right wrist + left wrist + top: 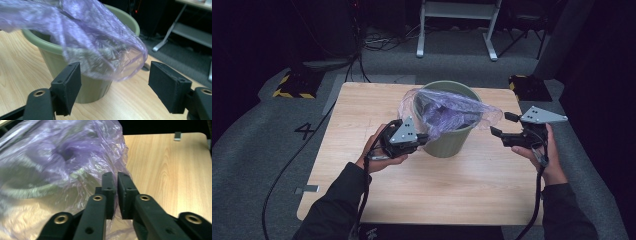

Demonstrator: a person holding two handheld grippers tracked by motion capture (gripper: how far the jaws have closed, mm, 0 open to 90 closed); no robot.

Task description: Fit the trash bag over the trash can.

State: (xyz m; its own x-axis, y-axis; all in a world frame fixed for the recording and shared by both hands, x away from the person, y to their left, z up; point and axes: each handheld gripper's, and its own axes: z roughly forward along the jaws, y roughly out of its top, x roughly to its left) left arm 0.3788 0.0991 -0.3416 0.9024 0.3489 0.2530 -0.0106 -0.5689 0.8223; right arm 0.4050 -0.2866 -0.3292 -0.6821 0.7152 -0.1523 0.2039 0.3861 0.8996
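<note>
A green bin (447, 142) stands at the middle of the wooden table (462, 190), with a crumpled purple plastic bag (452, 107) lying over its mouth. My left gripper (421, 138) sits against the bin's left wall. In the left gripper view its jaws (117, 185) are pressed almost together, with the bag's film (62, 157) running down between them. My right gripper (503, 125) is held right of the bin with its jaws wide apart. In the right gripper view the bag's loose corner (100, 45) hangs over the bin (92, 90) in front of the gripper (120, 87), touching neither pad.
A small metal bracket (307, 189) sits at the table's near left edge. Grey carpet surrounds the table, with yellow-and-black striped blocks (294, 85) and cables at the back left. A white frame's legs (457, 30) stand behind.
</note>
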